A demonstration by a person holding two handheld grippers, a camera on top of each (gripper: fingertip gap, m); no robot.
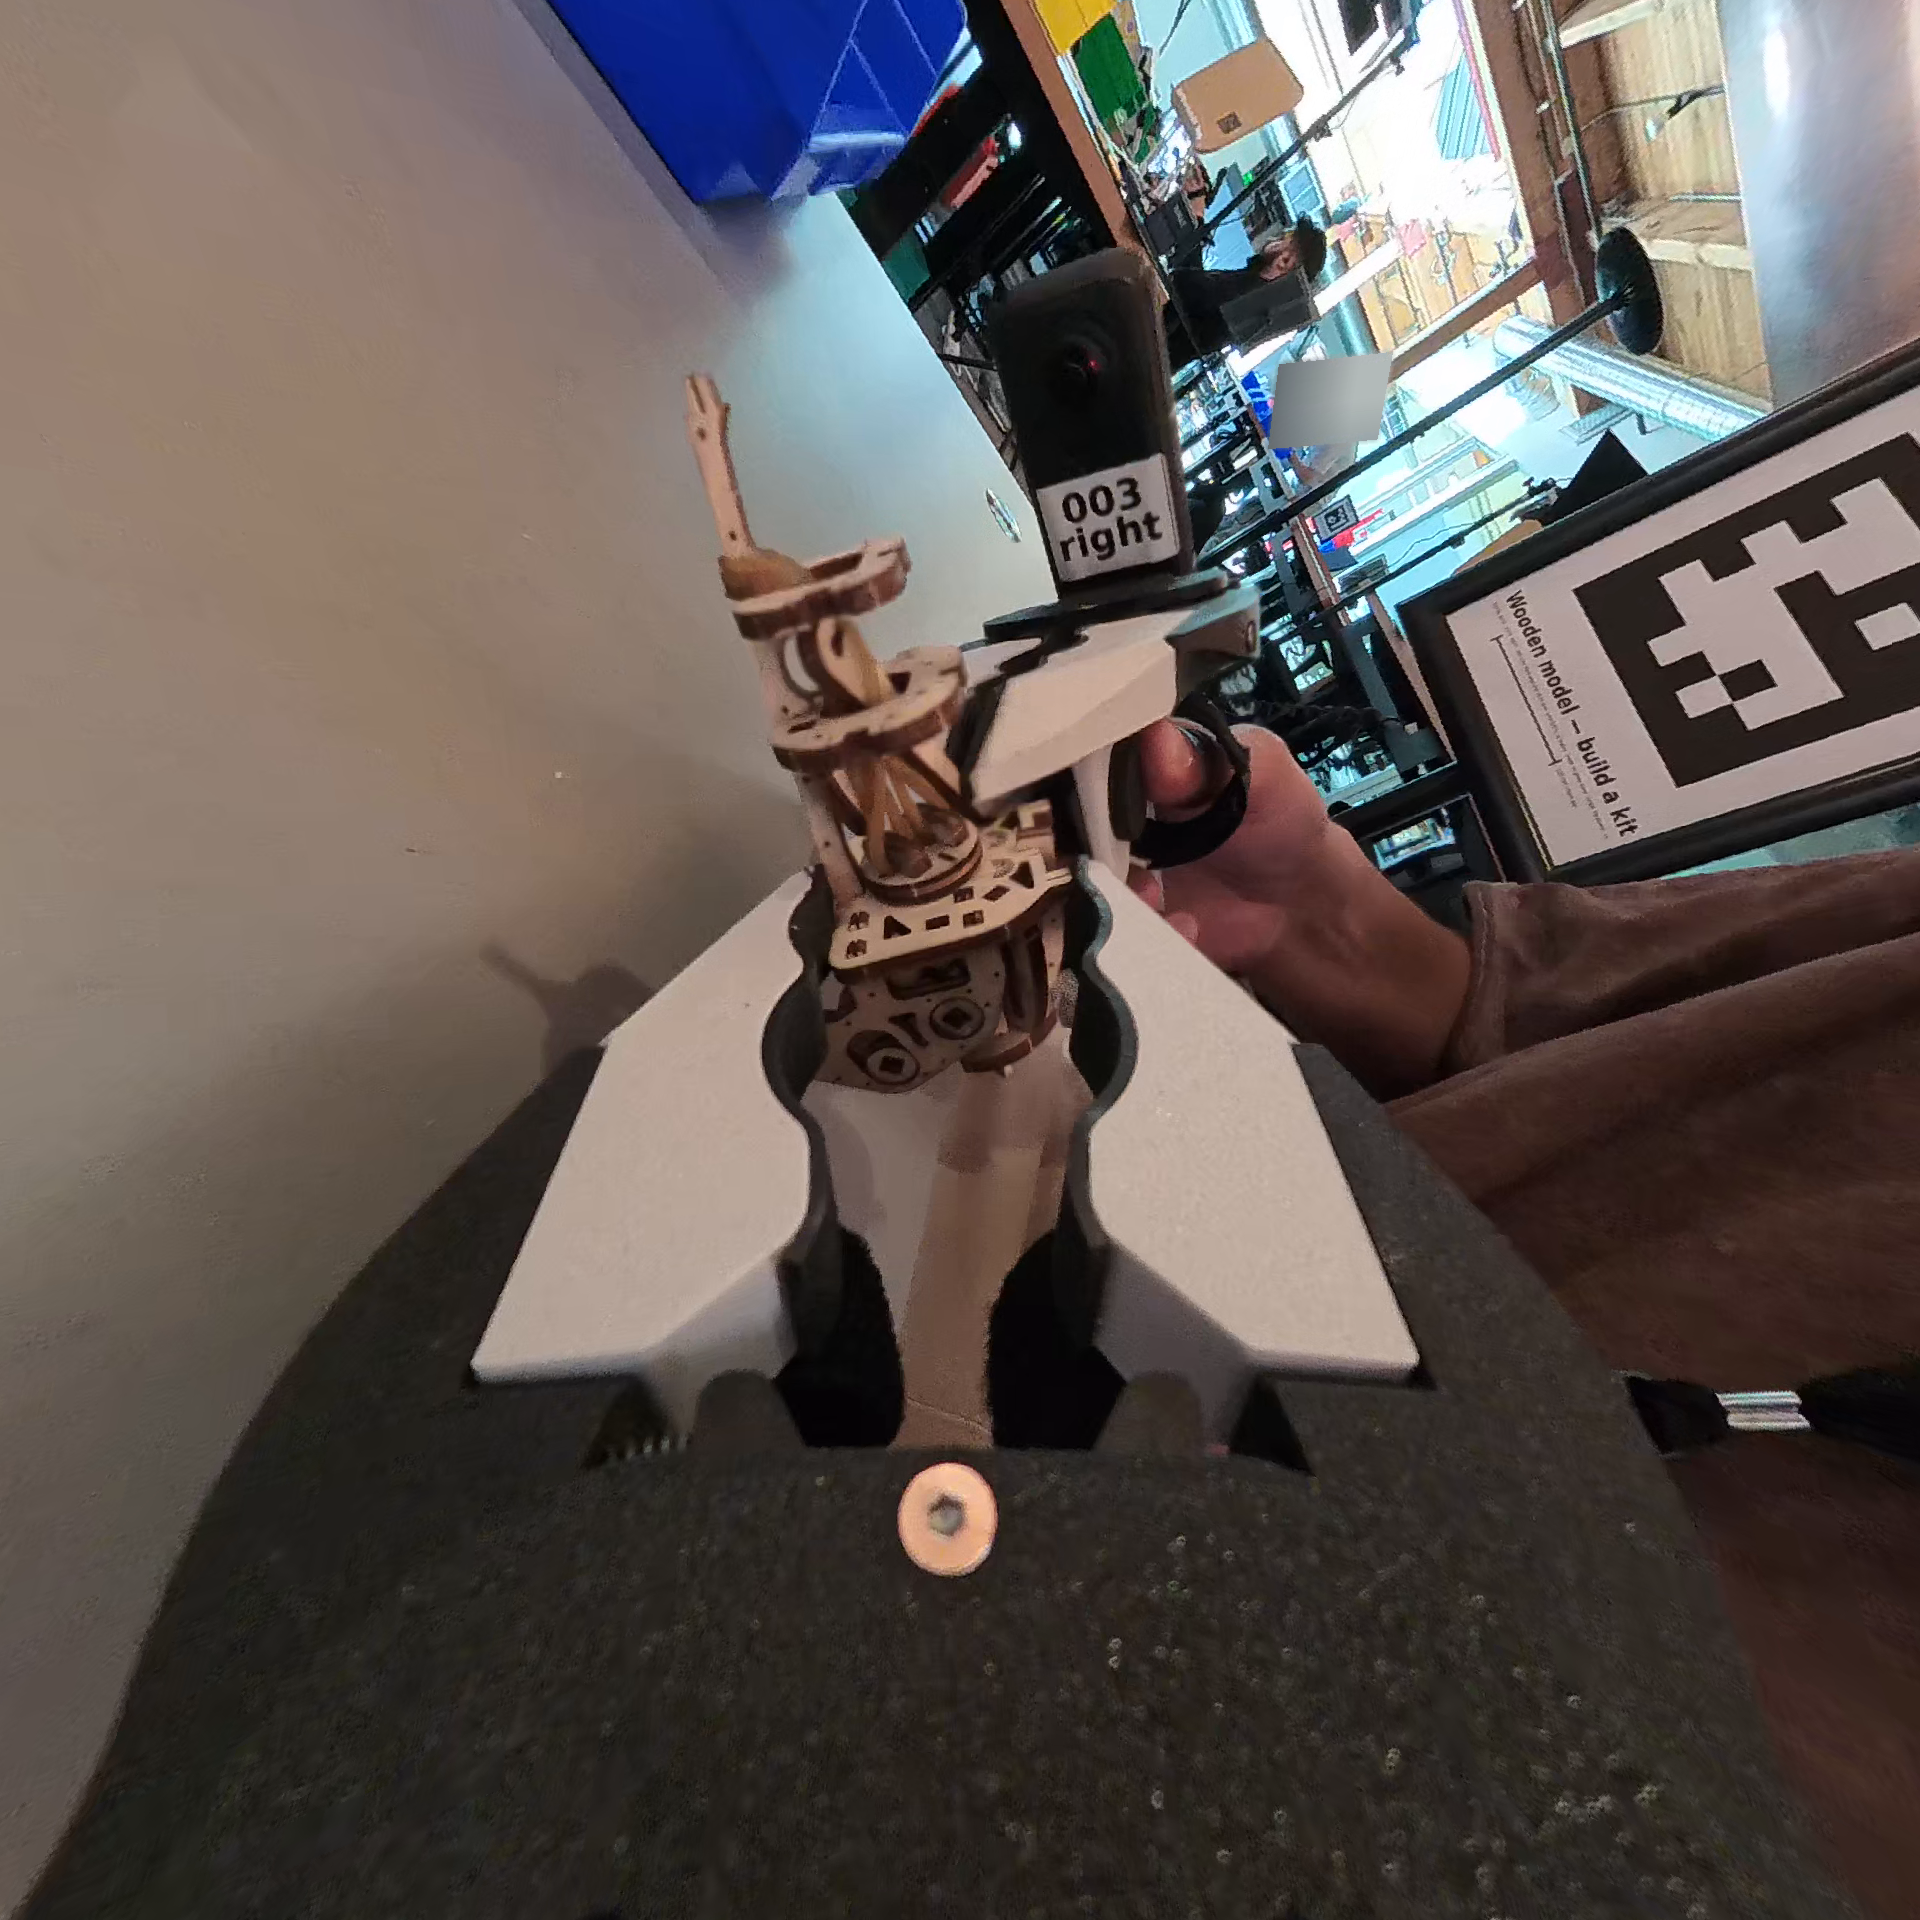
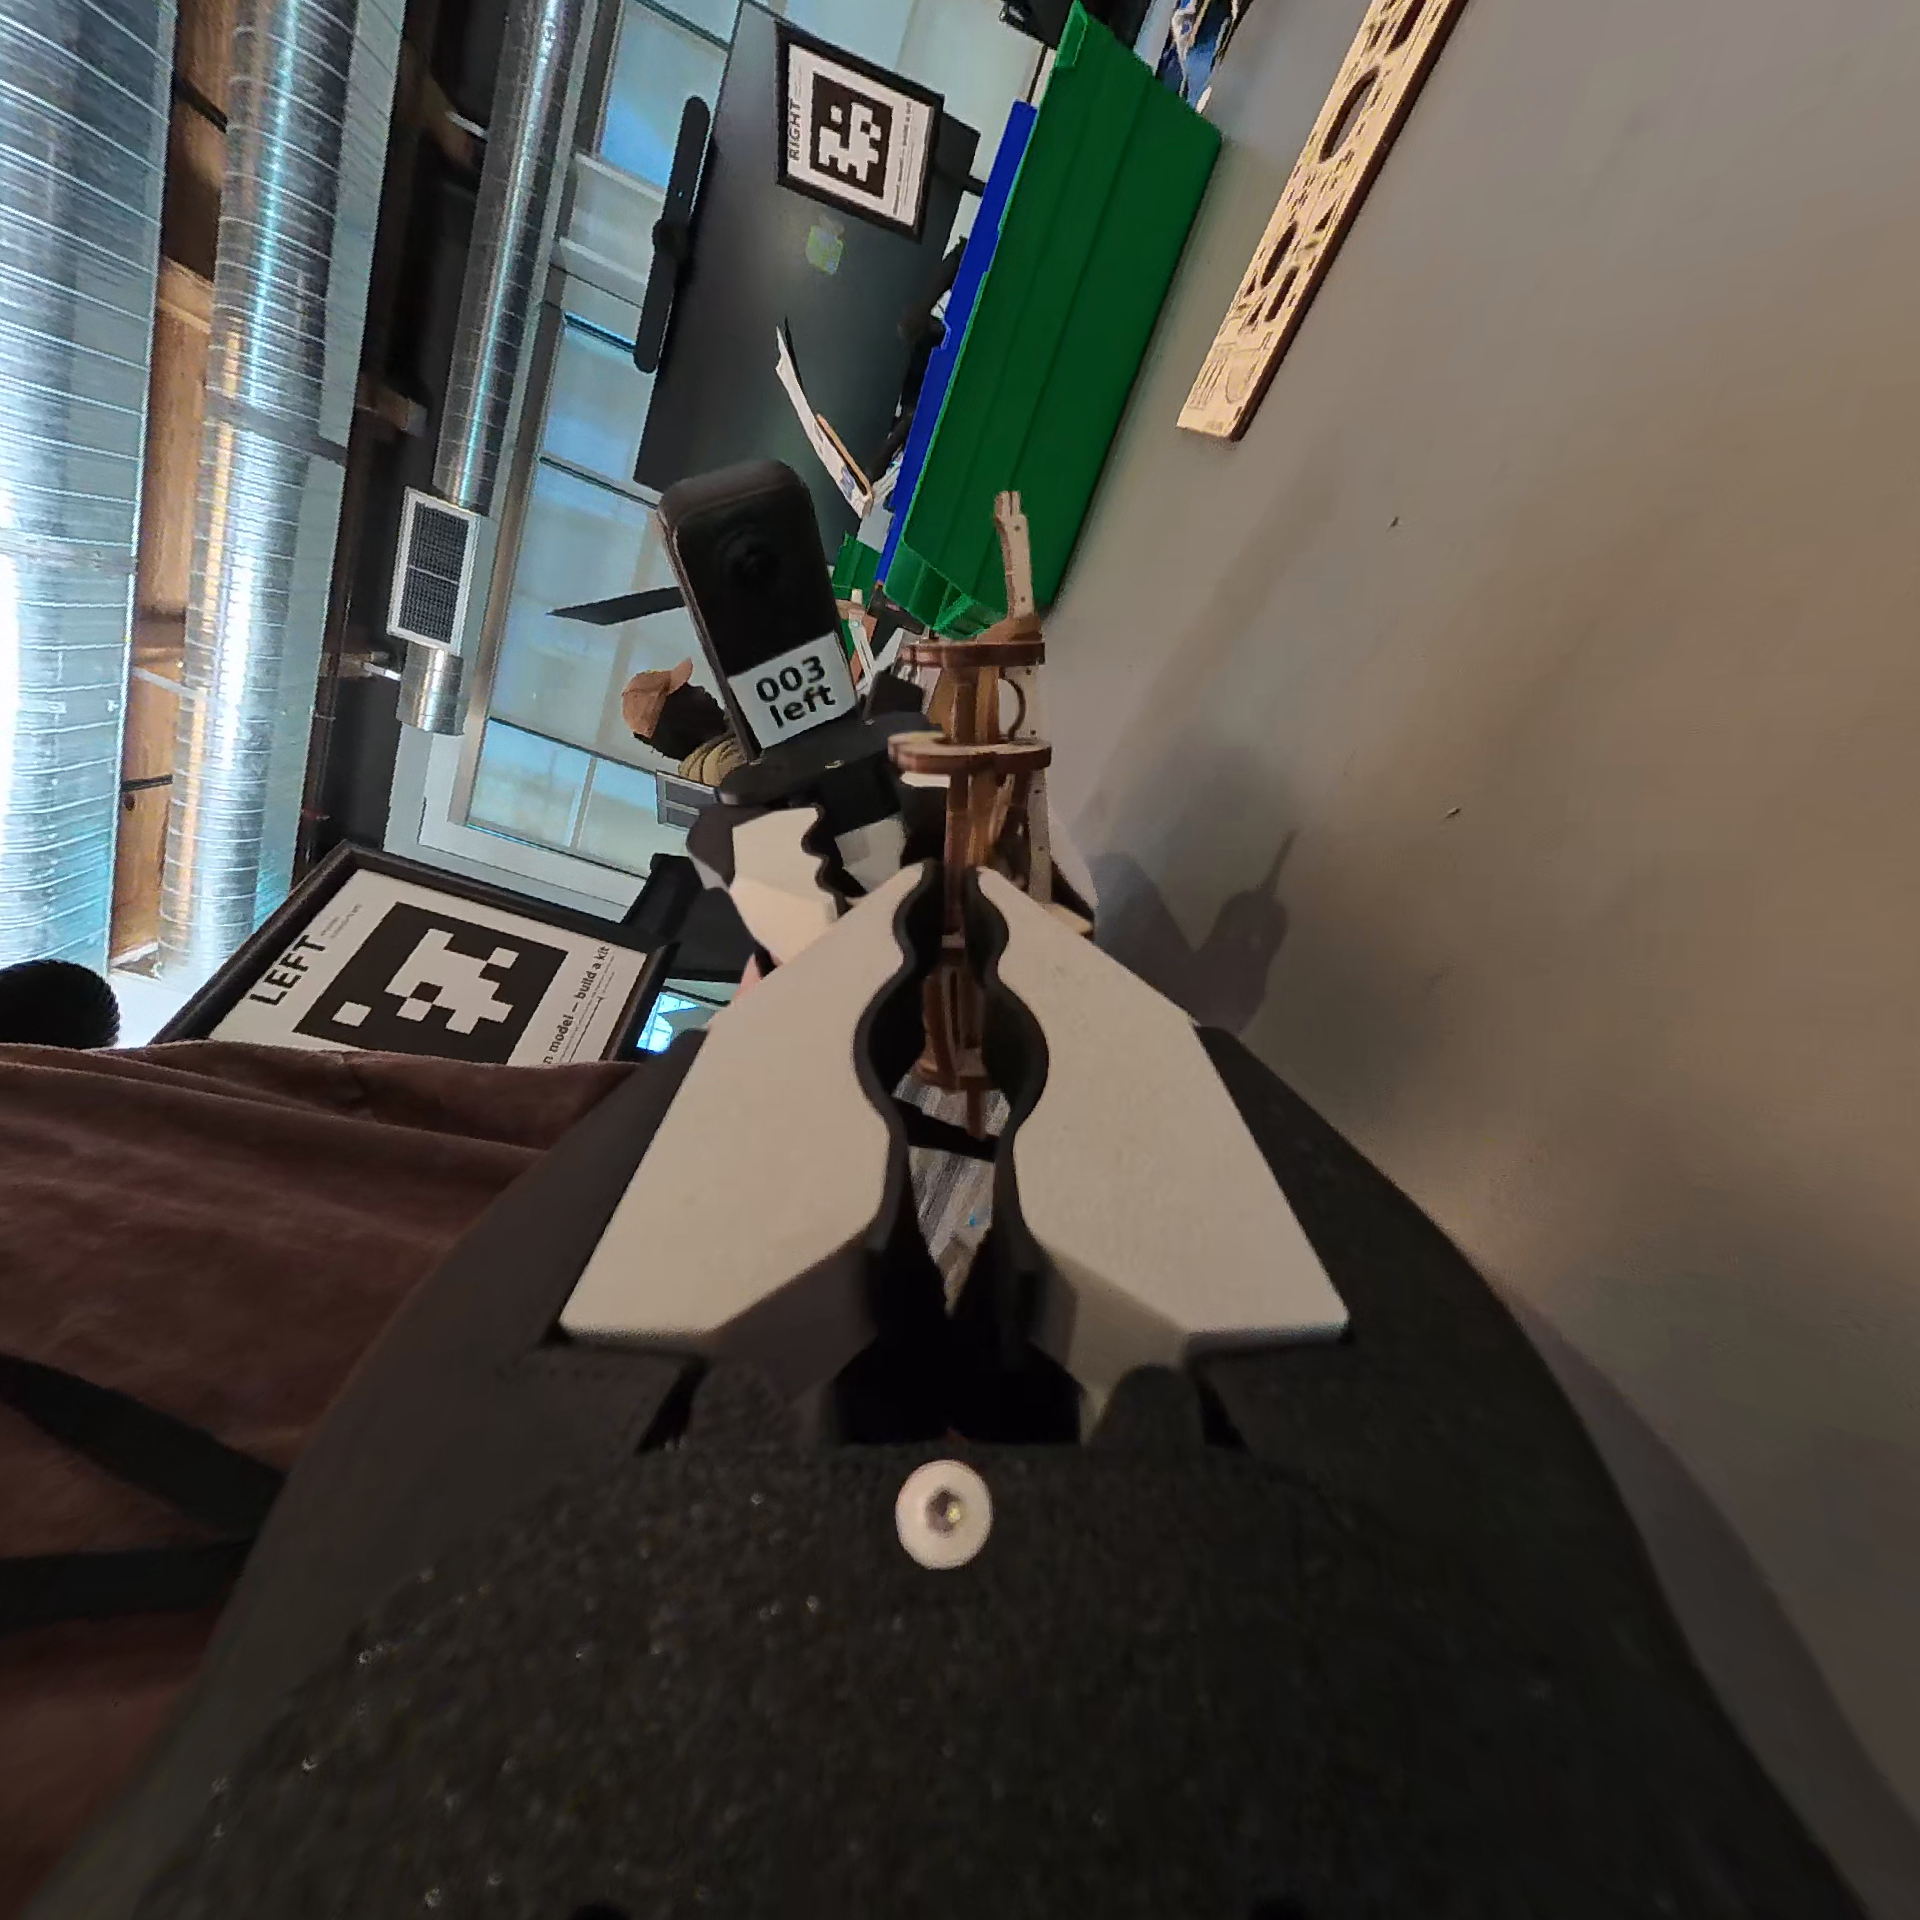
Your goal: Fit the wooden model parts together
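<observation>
model: wooden model (image 1: 904,831), a part-built assembly with a rounded perforated base, stacked rings and a thin forked mast on top. Held up off the desk (image 1: 260,727), between the two tools.
left hand-held gripper (image 1: 940,966): clenched on the model's rounded base; fingers pinch it from both sides near their tips.
right hand-held gripper (image 2: 951,914): closed on the model's upper frame, around the strut section below the rings (left wrist view shows its white finger touching the ring stack from the side). Exact contact strut is hard to tell; wood fills the narrow gap.
person: hand (image 1: 1278,842) on the right tool's grip, brown sleeve (image 1: 1662,1039) behind.
desk: pale surface, model's shadow falls on it. Uncut plywood parts sheet (image 2: 1309,208) lies toward the far edge, green bin (image 2: 1049,343) and blue bin (image 1: 769,83) beyond it.
step (judgement): likely seating or squaring the upper tower on the base, two-point hold.
risk 1: thin laser-cut struts and mast; too much squeeze or any twist between the two grips could snap a strut or pop a ring joint.
risk 2: left grip sits near the fingertips on a curved base, so the model could rotate or slip out under push load.
risk 3: off-axis push makes tabs bind and split the ply.
risk 4: mast sticks out unsupported, easy to knock.
</observation>
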